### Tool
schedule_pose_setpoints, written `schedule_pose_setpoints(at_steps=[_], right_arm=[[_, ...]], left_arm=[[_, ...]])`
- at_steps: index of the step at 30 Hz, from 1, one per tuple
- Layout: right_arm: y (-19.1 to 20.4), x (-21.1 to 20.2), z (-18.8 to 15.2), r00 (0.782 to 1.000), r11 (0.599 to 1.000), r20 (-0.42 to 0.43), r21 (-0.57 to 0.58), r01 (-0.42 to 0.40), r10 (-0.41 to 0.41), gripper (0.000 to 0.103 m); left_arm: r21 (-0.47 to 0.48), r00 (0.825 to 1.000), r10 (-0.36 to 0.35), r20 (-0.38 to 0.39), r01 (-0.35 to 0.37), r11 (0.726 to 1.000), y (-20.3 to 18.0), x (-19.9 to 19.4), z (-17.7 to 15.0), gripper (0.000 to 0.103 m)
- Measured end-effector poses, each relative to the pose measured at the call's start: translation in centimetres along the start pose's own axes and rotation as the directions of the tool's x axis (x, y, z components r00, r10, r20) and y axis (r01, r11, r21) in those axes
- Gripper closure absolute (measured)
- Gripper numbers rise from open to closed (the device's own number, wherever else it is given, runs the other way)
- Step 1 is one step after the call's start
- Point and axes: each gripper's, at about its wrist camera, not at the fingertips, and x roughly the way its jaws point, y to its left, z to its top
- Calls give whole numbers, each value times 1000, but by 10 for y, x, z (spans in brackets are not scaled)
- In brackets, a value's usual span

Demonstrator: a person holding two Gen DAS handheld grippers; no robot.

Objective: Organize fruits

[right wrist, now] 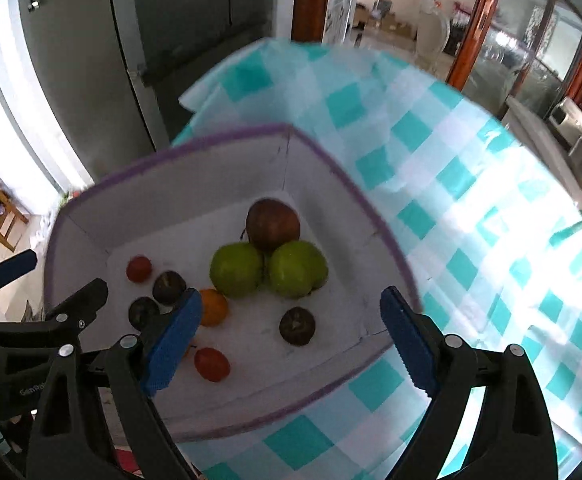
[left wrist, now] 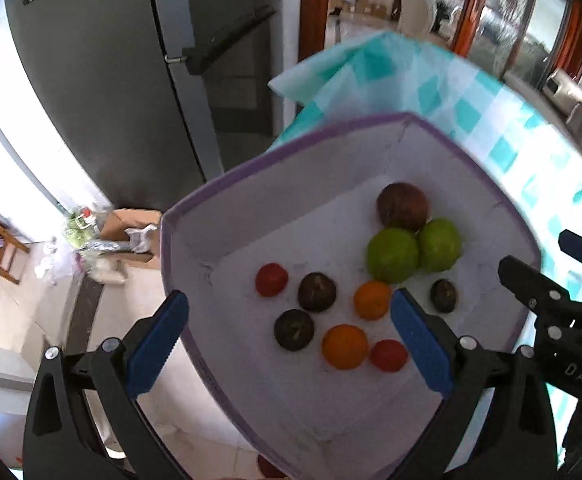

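A white box with a purple rim sits at the corner of a checked tablecloth. Inside lie a dark red apple, two green apples, two oranges, two red tomatoes and three dark round fruits. My left gripper hangs open above the box's near left side, holding nothing. My right gripper is open over the near right side, also holding nothing. Each gripper shows at the edge of the other's view.
The teal and white checked cloth covers the table to the right and behind the box. A tall grey fridge stands behind on the left. Cardboard boxes and bags lie on the floor below left.
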Motion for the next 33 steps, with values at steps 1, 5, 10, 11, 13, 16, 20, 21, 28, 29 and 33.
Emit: schedule_pose_setpoints(at_steps=[1, 5, 10, 11, 13, 16, 20, 21, 28, 29, 33], right_arm=[[-1, 5, 1, 1000, 1000, -11, 0, -1, 1, 17], [-1, 24, 5, 999, 1000, -44, -19, 16, -17, 17], [-1, 38, 5, 997, 999, -81, -34, 1, -4, 17], [-1, 40, 4, 996, 999, -87, -37, -1, -2, 17], [-1, 43, 5, 995, 999, -97, -37, -10, 6, 17], [0, 45, 5, 995, 999, -104, -36, -16, 13, 17], [0, 45, 6, 994, 999, -107, -26, -29, 26, 17], [0, 44, 6, 994, 999, -107, -25, -32, 29, 17], [1, 43, 4, 992, 999, -119, -14, -38, 36, 16], [1, 43, 4, 992, 999, -119, -13, -40, 38, 16], [3, 42, 3, 992, 999, -121, -10, -44, 43, 16]], left_arm=[[-3, 1000, 0, -12, 0, 1000, 0, 5, 0, 2], [8, 999, 6, -43, -6, 1000, -1, 21, 5, 2], [28, 997, 20, -79, -18, 999, -4, 38, 10, 2], [29, 996, 21, -88, -19, 999, -4, 42, 10, 2], [31, 995, 21, -95, -18, 999, -4, 45, 11, 2], [28, 994, 9, -106, -6, 1000, -3, 49, 11, 2], [29, 994, 8, -109, -4, 1000, -1, 50, 12, 2], [26, 994, 7, -108, -4, 1000, 1, 50, 13, 2], [17, 993, 12, -115, -10, 1000, 5, 50, 13, 2], [15, 993, 12, -114, -11, 1000, 6, 50, 12, 2], [10, 993, 21, -117, -20, 1000, 9, 49, 12, 2]])
